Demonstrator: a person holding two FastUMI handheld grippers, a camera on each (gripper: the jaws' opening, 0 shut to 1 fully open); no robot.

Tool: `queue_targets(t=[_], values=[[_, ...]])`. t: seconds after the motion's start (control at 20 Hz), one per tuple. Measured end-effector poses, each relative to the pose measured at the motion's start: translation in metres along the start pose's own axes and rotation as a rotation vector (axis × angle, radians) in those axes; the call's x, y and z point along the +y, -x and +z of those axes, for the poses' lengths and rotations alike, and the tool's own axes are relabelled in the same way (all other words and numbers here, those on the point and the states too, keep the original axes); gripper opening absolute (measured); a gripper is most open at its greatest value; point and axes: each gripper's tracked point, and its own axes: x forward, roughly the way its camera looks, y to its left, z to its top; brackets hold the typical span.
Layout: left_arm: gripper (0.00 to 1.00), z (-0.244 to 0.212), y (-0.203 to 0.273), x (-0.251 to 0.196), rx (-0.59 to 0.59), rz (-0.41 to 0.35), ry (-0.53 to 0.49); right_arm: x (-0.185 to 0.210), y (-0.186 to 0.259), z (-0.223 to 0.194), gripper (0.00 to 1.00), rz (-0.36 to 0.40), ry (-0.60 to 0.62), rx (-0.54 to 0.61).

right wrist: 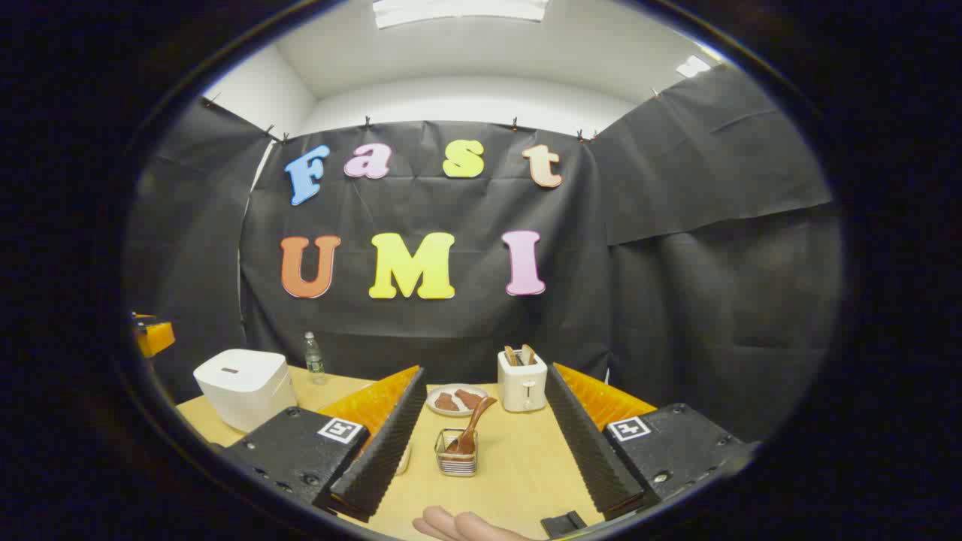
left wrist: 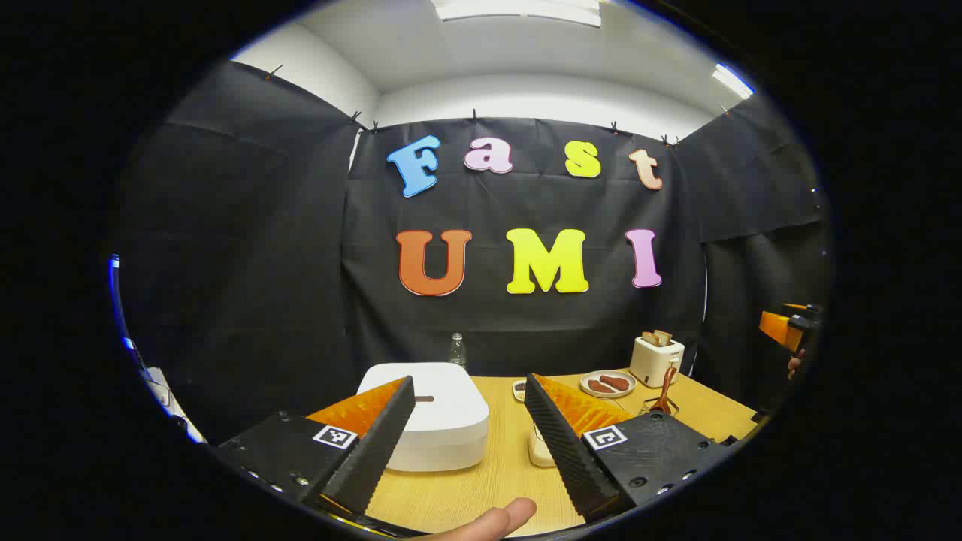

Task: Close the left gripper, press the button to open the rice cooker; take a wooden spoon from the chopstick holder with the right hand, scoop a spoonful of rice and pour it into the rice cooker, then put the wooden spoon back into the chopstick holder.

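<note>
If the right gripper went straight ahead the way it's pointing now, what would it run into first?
Probably the chopstick holder with the wooden spoon in it: it sits between the open right gripper's fingers, nearest in line. The plate and toaster lie beyond. Depth is uncertain.

Table: light wood tabletop (right wrist: 518,466), with black cloth walls behind it.
Toaster: white (right wrist: 522,383), near the back edge, two bread slices (right wrist: 519,355) standing in its slots.
Plate: round (right wrist: 456,400), just left of the toaster, holding brown food pieces.
Bottle: clear plastic (right wrist: 313,358), upright at the back left.
</note>
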Motion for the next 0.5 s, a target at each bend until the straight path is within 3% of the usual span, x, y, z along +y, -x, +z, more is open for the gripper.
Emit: queue_targets(t=[0.15,0.5], values=[[0.94,-0.002,0.002,-0.003,0.011,-0.003,0.015,-0.006,0.011,-0.001,1.00,0.011,-0.080,0.026],[0.94,-0.003,0.005,0.003,0.011,-0.006,0.019,-0.012,0.027,0.002,1.00,0.041,-0.067,0.019]])
